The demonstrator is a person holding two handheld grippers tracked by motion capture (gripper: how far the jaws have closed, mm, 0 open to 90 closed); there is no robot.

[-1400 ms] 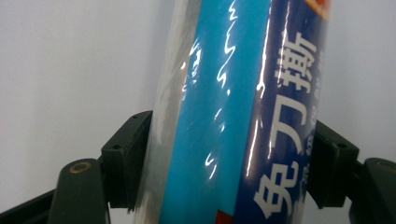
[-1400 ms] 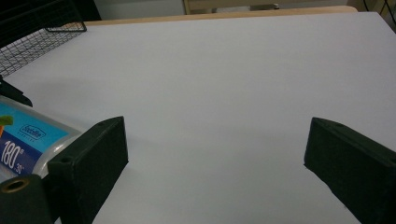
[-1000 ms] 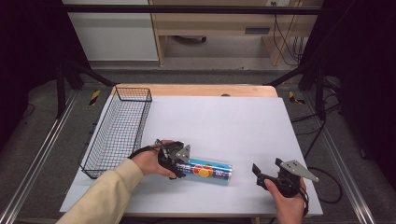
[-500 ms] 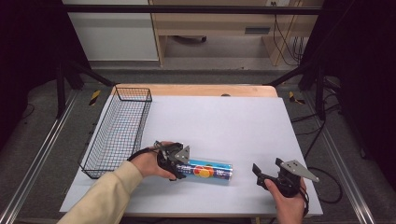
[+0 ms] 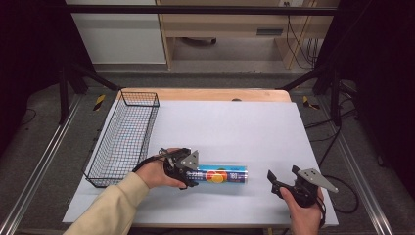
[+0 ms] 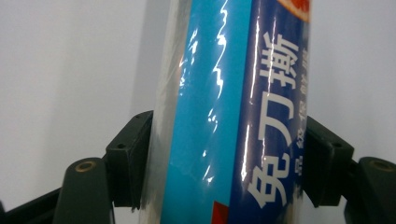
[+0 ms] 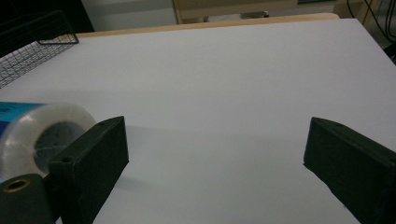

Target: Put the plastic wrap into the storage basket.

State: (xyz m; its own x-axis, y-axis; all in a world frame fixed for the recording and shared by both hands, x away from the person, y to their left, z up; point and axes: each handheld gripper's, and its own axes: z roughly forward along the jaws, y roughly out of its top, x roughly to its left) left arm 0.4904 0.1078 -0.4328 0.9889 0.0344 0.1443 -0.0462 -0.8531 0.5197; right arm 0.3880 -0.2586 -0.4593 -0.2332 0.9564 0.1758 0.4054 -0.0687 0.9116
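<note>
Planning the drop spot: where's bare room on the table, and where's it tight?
Free: the table's far half, right of the wire basket, and the gap between the roll and right gripper. Tight: near left, where the left gripper clamps the roll beside the basket.

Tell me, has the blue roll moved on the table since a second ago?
No. In the high view the blue roll lies at the same spot beside the wire basket, while the left gripper has just been closing on its end.
</note>
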